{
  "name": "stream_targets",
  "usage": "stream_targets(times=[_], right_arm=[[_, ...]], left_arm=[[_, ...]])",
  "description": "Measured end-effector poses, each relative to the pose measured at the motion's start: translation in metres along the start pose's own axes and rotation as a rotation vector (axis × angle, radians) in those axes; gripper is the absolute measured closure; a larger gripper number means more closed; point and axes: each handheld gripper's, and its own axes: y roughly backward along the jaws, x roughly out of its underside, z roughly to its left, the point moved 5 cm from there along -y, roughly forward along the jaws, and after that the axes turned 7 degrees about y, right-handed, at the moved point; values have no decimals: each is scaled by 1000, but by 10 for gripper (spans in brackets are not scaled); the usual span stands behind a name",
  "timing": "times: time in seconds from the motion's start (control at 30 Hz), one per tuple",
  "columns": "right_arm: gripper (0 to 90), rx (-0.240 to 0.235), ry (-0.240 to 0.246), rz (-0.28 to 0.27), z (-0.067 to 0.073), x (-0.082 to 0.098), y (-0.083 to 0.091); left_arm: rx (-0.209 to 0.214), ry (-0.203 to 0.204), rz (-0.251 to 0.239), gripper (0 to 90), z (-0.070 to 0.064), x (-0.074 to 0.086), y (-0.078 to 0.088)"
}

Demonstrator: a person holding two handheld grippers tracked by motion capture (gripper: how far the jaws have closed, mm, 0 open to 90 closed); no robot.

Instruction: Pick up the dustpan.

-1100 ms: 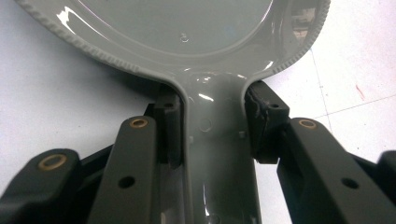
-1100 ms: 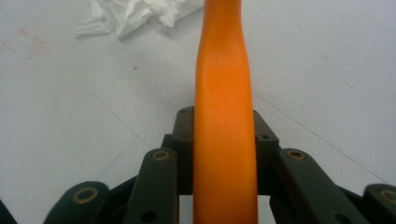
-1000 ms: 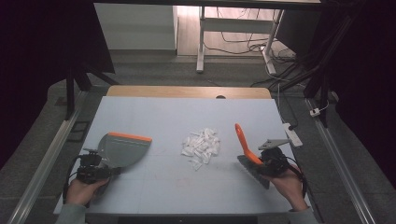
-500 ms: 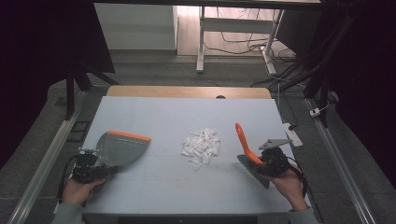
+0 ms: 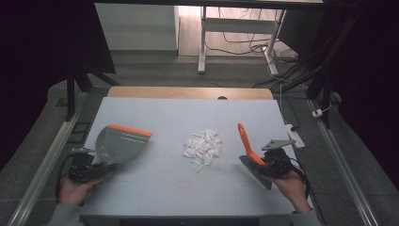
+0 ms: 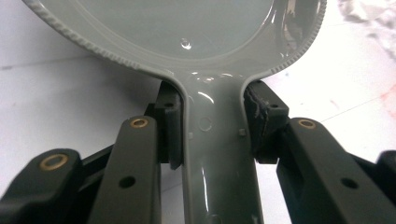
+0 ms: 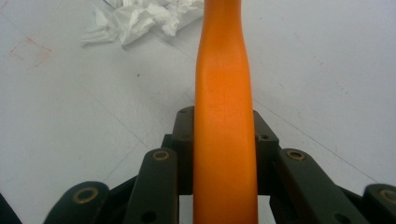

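A grey dustpan [image 5: 120, 143] with an orange front lip lies at the table's left, and my left gripper [image 5: 87, 167] is shut on its handle. In the left gripper view the pads [image 6: 259, 121] press both sides of the grey handle [image 6: 217, 158], with the pan [image 6: 187, 28] ahead. At the right, my right gripper [image 5: 275, 162] is shut on a brush whose orange handle [image 5: 244, 139] points away from me and whose dark bristles [image 5: 254, 173] sit near the hand. The orange handle [image 7: 224, 93] runs up between the jaws. A pile of white paper scraps [image 5: 202, 146] lies between the two tools.
The white table top [image 5: 188, 117] has a wooden strip [image 5: 188, 92] along its far edge. A white power strip [image 5: 294, 136] lies by the right edge. Metal rails [image 5: 42, 169] run along both sides. Scraps appear at the top of both gripper views [image 7: 140, 18] [image 6: 373, 18].
My left gripper and the dustpan have shifted slightly to the left. The right gripper and brush have stayed put, and the scraps have not moved.
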Motion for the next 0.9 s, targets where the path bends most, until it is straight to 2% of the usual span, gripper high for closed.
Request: stream_targets(times=[0.4, 0.47, 0.77, 0.9], right_arm=[[704, -7, -41, -44, -5, -4, 7], [704, 0, -41, -48, -7, -3, 9], [704, 4, -34, -52, -6, -4, 10], [704, 11, -27, -54, -6, -4, 10]], left_arm=[[52, -71, -46, 611, -8, -9, 4], [75, -87, -49, 611, -11, -10, 4], [90, -137, -51, 611, -22, -11, 8], [109, -173, -53, 611, -30, -10, 11]])
